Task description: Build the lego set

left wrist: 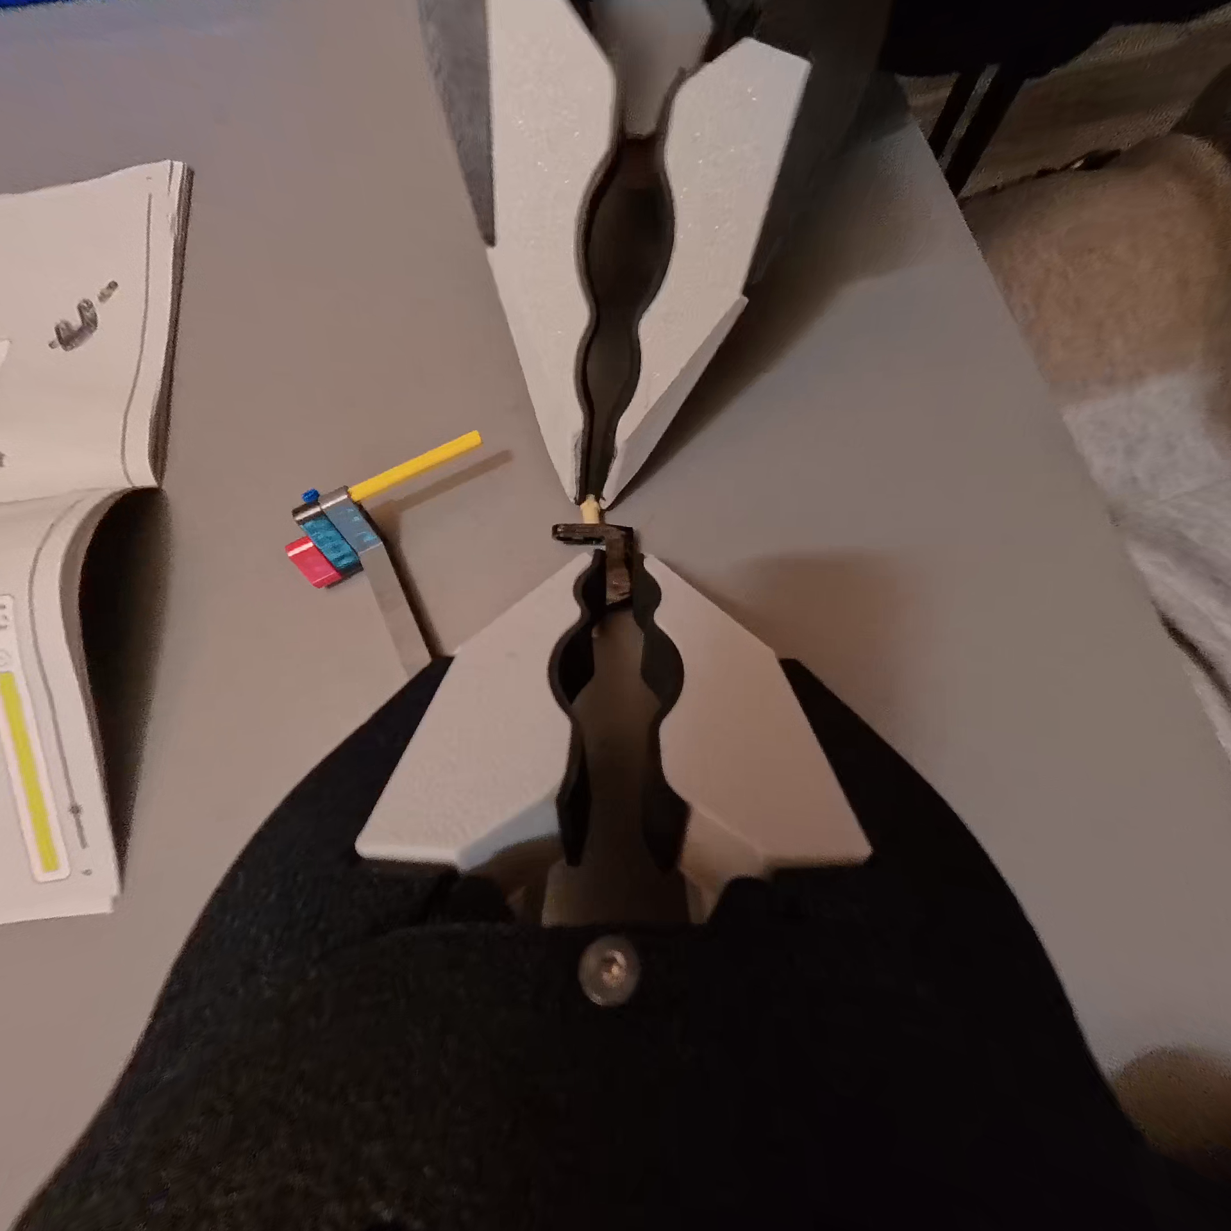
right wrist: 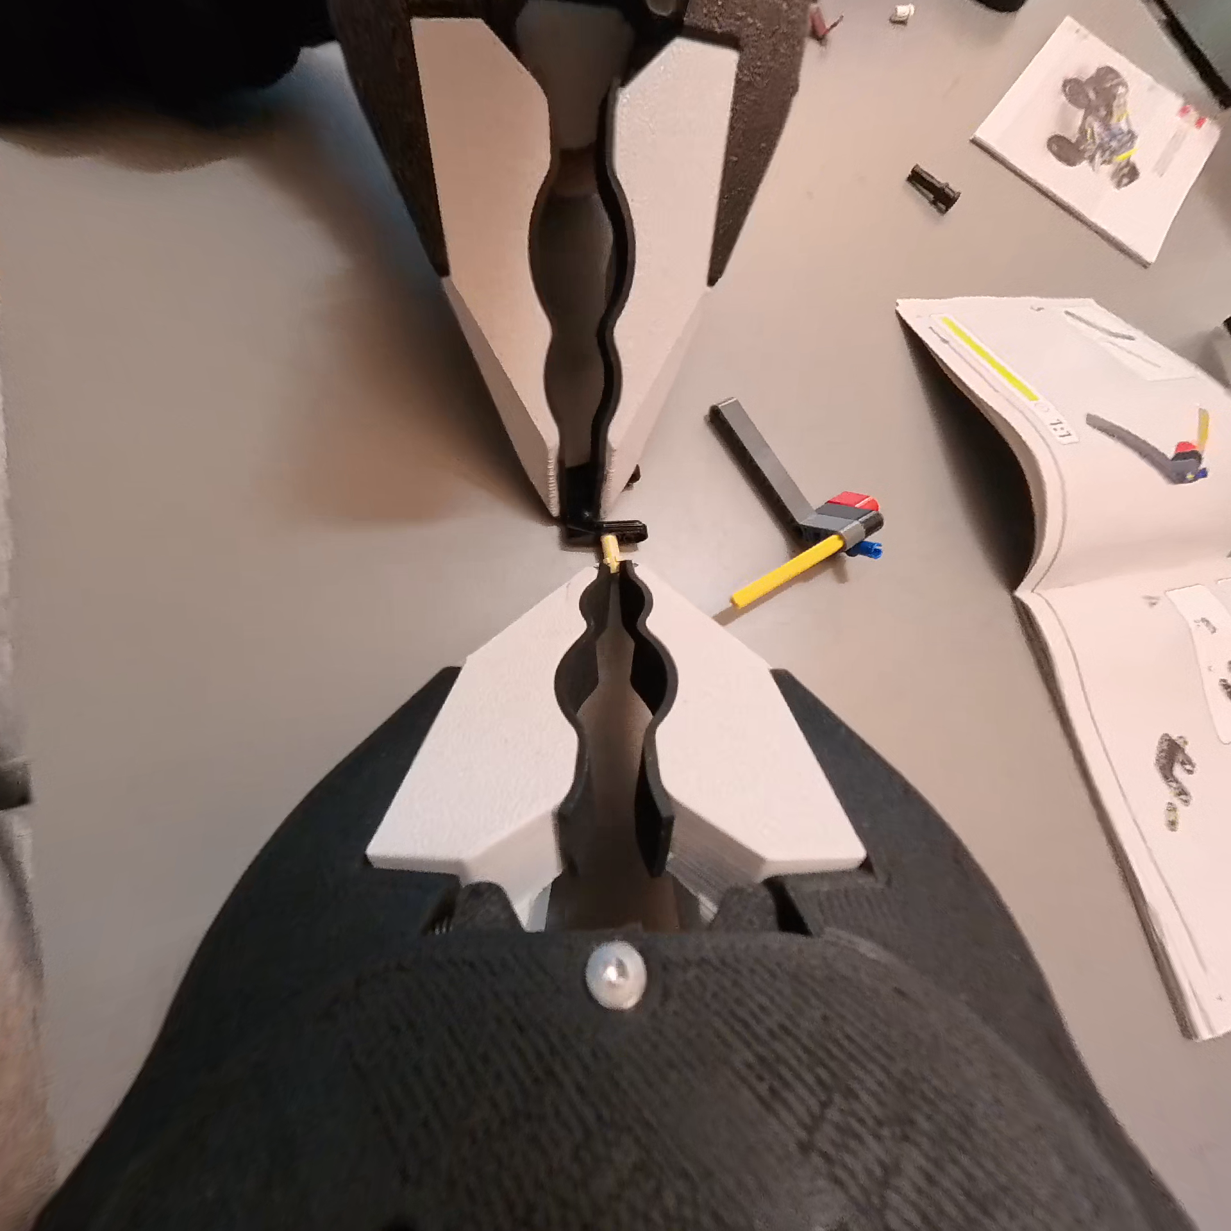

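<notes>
- The left tool [left wrist: 603, 566] was closed on a small black L-shaped piece [left wrist: 603, 543], its short arm sticking out sideways just past the tips.
- The right tool [right wrist: 611, 566] was clamped on a tiny tan-yellow pin [right wrist: 609, 549], with only a short stub showing beyond the tips.
- The two tools met tip to tip above the grey table [left wrist: 866, 466], the pin end touching or just short of the black piece; which, I could not tell.
- Both parts looked like hard, light, rigid plastic. They would probably not bend, but with so little surface in the grip either could twist or pop out under a sideways push.
- The black piece seemed best held along its longer arm, as it was, leaving the hole end free. The pin needed a grip at its rear half so the front could enter.
- Pushing straight along the pin's axis looked safest; a slanted push could flick it away.
- A partly built assembly [right wrist: 819, 526] with a yellow axle [right wrist: 786, 573], a red block and a grey beam lay on the table, near an open instruction booklet [right wrist: 1099, 599].
- A loose black piece [right wrist: 932, 188] lay farther off.
</notes>
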The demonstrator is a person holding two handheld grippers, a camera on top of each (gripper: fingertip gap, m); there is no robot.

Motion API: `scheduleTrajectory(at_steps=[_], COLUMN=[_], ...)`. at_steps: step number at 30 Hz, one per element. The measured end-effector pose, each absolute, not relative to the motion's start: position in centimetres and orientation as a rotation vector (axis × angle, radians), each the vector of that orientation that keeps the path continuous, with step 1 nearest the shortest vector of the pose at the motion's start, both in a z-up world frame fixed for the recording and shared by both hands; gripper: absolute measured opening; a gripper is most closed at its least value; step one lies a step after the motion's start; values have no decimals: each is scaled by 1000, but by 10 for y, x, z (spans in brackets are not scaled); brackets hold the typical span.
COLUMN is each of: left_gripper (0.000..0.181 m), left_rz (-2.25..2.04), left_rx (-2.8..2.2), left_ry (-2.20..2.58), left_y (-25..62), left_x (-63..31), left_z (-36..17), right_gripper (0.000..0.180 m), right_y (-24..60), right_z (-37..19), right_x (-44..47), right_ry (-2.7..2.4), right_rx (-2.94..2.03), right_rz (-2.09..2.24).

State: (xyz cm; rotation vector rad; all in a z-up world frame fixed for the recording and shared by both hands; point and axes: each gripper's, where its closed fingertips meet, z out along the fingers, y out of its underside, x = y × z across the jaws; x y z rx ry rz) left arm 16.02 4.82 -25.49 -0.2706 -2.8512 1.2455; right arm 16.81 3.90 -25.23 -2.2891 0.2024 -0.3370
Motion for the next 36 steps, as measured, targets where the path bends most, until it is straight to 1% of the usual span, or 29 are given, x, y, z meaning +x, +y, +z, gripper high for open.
scheduleTrajectory(at_steps=[5,10,11,15,23,36], left_gripper=[6,6,6,6,6,6], left_rz=[1187,1216,1221,1246,1234,1237], left_rx=[-50,-265,-289,-311,-250,-263], left_ry=[-2723,-2852,-2862,-2846,-2796,-2793], left_y=[50,51,51,49,50,50], left_x=[158,159,159,158,156,155], left_z=[-255,-255,-255,-255,-255,-255], right_gripper=[2,2,2,2,2,3], right_y=[41,42,42,41,41,40], right_z=[-250,-250,-250,-252,-253,-253], right_x=[166,168,168,166,163,160], right_ry=[29,-18,-14,108,177,150], right_rx=[-2275,-2276,-2276,-2290,-2286,-2285], right_rz=[-550,-682,-675,-394,-198,-151])
